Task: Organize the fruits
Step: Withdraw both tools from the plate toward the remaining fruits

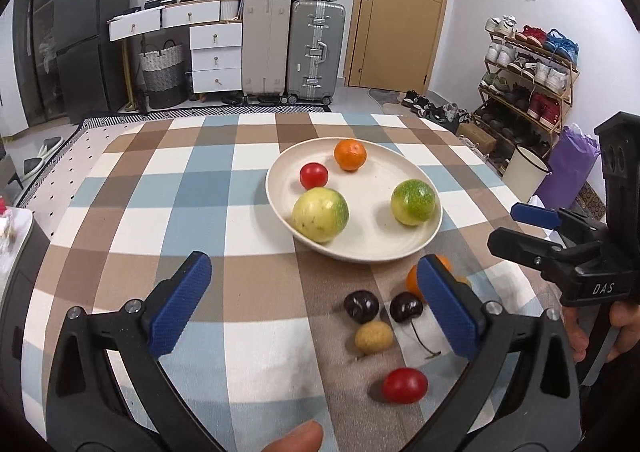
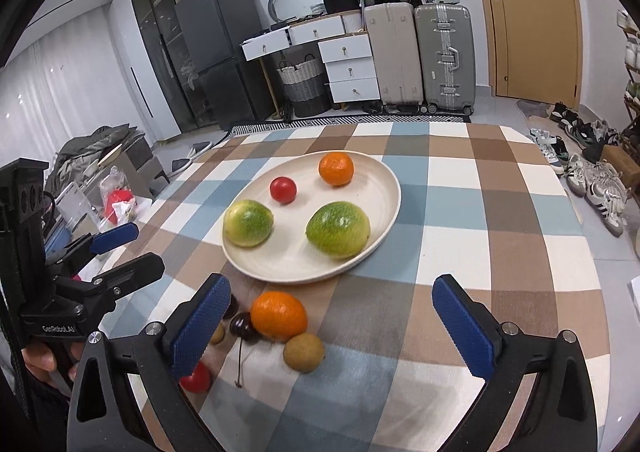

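Note:
A white plate (image 1: pixel 380 248) (image 2: pixel 384 179) on the checked tablecloth holds two green-yellow fruits (image 1: pixel 320 215) (image 1: pixel 413 201), a tangerine (image 1: pixel 350 155) and a small tomato (image 1: pixel 313 175). In front of it on the cloth lie an orange (image 2: pixel 279 314), two dark cherries (image 1: pixel 361 306) (image 1: pixel 406 307), a tan round fruit (image 1: pixel 373 337), a brownish fruit (image 2: pixel 303 352) and a red tomato (image 1: pixel 404 384). My left gripper (image 1: pixel 316 304) is open and empty above these loose fruits. My right gripper (image 2: pixel 340 324) is open and empty, the orange between its fingers' span.
The table's right edge drops to a floor with shoes (image 2: pixel 600 187) and a shoe rack (image 1: pixel 528 75). A white bin (image 1: pixel 525 171) stands right of the table. Suitcases (image 1: pixel 292 51) and drawers (image 1: pixel 216 51) stand behind it. Clutter lies left of the table (image 2: pixel 116 195).

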`<state>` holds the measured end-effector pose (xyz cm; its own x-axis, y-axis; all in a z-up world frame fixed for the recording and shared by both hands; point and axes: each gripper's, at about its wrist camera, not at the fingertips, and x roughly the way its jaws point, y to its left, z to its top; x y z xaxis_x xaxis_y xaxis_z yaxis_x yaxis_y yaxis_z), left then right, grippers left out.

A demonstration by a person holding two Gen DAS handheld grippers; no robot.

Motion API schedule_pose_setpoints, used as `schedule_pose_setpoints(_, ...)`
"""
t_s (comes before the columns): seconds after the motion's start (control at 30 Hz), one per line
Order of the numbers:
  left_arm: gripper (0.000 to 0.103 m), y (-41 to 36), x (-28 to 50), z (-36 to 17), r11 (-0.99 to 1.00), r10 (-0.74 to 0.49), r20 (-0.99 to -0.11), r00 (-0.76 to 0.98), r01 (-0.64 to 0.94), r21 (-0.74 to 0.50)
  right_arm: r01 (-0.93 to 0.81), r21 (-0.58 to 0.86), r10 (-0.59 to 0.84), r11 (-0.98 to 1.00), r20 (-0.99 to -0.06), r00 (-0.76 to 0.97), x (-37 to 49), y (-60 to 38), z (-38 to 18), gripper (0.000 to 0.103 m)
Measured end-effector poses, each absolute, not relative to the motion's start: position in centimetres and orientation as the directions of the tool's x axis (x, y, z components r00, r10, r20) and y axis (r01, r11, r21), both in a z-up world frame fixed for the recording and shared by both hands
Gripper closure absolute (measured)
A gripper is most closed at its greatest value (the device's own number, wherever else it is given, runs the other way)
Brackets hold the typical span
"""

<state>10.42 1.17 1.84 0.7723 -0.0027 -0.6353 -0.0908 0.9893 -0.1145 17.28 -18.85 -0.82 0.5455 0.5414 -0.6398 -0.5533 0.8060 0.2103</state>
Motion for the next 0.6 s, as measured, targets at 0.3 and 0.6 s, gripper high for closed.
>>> schedule_pose_setpoints(0.3,0.001,-0.3,8.0,0.7,0.991,-0.016,-0.639,0.769,-0.074,-0.115,-0.57,0.164,0.517,0.805,-0.663,0.541,15.3,-18.9,-2.0,0.0)
schedule_pose_setpoints(0.6,0.001,-1.9,7.3,-1.1,0.993,-0.03,-0.666,0.746,-0.056,-0.107,-0.582,0.142,0.506,0.801,-0.681,0.529,14.7,-18.6,-3.2,0.0)
